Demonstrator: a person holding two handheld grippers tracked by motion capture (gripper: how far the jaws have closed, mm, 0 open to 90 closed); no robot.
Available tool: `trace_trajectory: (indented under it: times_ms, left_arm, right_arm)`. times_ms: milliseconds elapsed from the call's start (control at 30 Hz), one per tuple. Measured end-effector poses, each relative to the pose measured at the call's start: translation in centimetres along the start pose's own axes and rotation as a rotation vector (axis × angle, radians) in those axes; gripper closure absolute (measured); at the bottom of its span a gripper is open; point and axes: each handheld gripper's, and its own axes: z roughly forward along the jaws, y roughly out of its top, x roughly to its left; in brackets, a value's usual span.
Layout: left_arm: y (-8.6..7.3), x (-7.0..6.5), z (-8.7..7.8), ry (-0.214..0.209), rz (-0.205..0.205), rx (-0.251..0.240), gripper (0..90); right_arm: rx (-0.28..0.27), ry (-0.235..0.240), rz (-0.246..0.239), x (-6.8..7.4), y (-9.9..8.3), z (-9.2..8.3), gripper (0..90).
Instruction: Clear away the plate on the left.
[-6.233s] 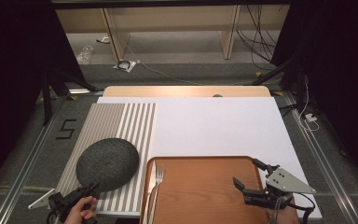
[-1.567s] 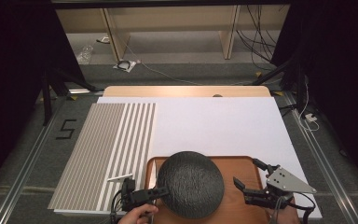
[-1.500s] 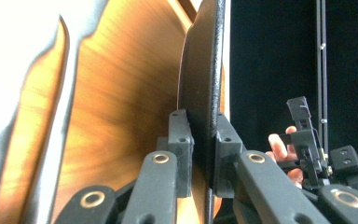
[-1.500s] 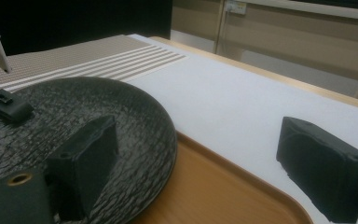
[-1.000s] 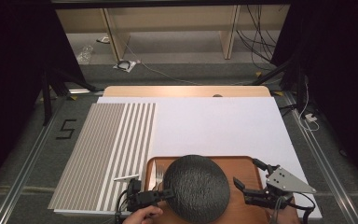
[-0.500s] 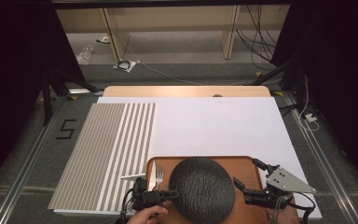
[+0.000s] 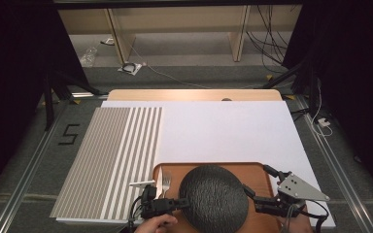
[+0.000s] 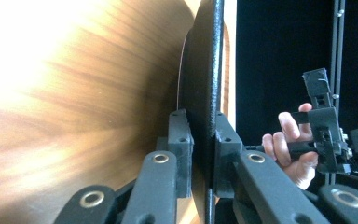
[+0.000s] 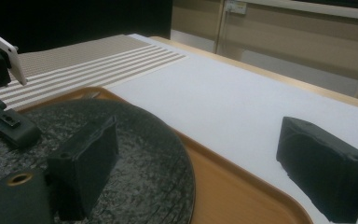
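A dark speckled round plate [image 7: 214, 199] lies level over the brown wooden tray [image 7: 257, 170] at the table's near edge; I cannot tell whether it rests on it. My left gripper [image 7: 182, 204] is shut on the plate's left rim. In the left gripper view the plate [image 8: 206, 70] shows edge-on, pinched between both pads [image 8: 182, 140], with the tray [image 8: 98, 102] beside it. My right gripper [image 7: 260, 182] stands open at the plate's right side. In the right gripper view one jaw hangs over the plate [image 9: 140, 149] and the other over the tray's rim [image 9: 233, 186].
A fork [image 7: 166, 180] and a knife lie on the tray's left end, close to my left gripper. A striped mat [image 7: 111, 155] covers the table's left part and a white mat [image 7: 223, 131] the middle and right. A dark floor surrounds the table.
The plate has come off the striped mat and travelled right with my left gripper onto the tray, creeping a little further right over the last second. The right gripper has kept still.
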Motion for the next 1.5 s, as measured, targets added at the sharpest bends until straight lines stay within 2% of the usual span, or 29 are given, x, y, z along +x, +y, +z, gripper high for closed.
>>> trace_trajectory:
  times_ms: [100, 533, 567, 900, 1200, 1500]
  left_arm:
    - [0.00, -0.10, -0.02, 0.007, 0.010, 0.003, 81.7]
    - [0.19, 0.23, -0.08, 0.012, -0.002, 0.020, 81.2]
    - [0.22, 0.20, -0.13, 0.018, -0.001, 0.022, 79.5]
    - [0.47, 0.06, -0.35, 0.055, 0.025, 0.014, 70.9]
    - [0.46, 0.06, -0.38, 0.050, 0.030, 0.021, 64.6]
    - [0.35, -0.12, -0.16, 0.078, 0.047, 0.046, 53.0]
  right_arm:
    - [-0.002, 0.000, -0.002, 0.00, 0.01, 0.00, 13.7]
    - [-0.001, 0.001, -0.005, 0.07, 0.01, 0.05, 13.7]
    - [0.013, 0.000, -0.009, 0.09, 0.05, -0.06, 13.7]
    - [-0.001, 0.004, -0.004, 0.13, 0.01, 0.08, 13.8]
    - [0.010, 0.002, -0.008, 0.10, 0.04, -0.03, 13.8]
    - [0.010, 0.005, -0.009, 0.11, 0.04, -0.05, 13.9]
